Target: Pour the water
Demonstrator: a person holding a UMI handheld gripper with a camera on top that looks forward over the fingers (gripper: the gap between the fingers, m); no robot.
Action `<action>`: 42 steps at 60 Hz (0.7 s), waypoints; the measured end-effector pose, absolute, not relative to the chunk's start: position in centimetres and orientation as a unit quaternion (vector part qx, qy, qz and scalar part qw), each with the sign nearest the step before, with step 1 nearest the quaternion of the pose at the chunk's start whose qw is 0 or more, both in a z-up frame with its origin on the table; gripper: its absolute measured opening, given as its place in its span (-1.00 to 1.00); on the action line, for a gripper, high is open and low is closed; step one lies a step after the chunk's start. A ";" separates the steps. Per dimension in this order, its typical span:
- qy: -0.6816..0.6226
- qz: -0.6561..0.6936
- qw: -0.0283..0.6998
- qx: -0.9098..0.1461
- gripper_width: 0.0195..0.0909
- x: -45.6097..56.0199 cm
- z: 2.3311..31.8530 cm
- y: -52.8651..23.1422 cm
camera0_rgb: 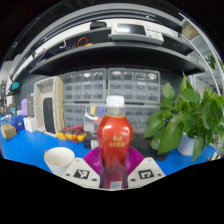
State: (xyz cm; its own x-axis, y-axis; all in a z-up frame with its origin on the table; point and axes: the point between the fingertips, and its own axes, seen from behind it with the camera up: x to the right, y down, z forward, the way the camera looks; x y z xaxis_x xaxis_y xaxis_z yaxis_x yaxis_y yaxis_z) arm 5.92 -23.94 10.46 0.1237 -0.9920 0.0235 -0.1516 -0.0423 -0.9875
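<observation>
Desk (pixel 25 150): I am seeing it lying blue under everything.
Plant (pixel 183 115): standing right of the bottle, beyond the fingers.
Bottle (pixel 114 150): I am holding it upright, red, white-capped.
Bowl (pixel 59 157): sitting left of the bottle.
Fingers (pixel 113 174): pressing on the bottle from both sides.

a blue desk (pixel 30 148) carries everything here. on it sits a white bowl (pixel 59 157) close to the near edge, a potted green plant (pixel 185 120) in a white pot off to one side, and a few small yellow and orange things (pixel 72 132) farther back. a pale jug-like container (pixel 30 125) stands near the far edge.
</observation>
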 end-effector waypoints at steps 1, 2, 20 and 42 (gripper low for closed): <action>0.485 -0.449 0.493 -0.566 -0.76 6.1 11.0 -23.8; 0.481 -0.453 0.491 -0.568 -0.77 6.2 10.8 -23.7; 0.488 -0.456 0.491 -0.559 -0.40 5.6 10.8 -24.1; 0.524 -0.448 0.466 -0.555 0.85 -1.0 10.8 -24.4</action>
State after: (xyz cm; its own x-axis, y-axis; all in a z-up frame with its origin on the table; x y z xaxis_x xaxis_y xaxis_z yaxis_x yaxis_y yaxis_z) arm -1.03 -24.43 10.80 0.0499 -0.9987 0.0091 -0.1646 -0.0172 -0.9862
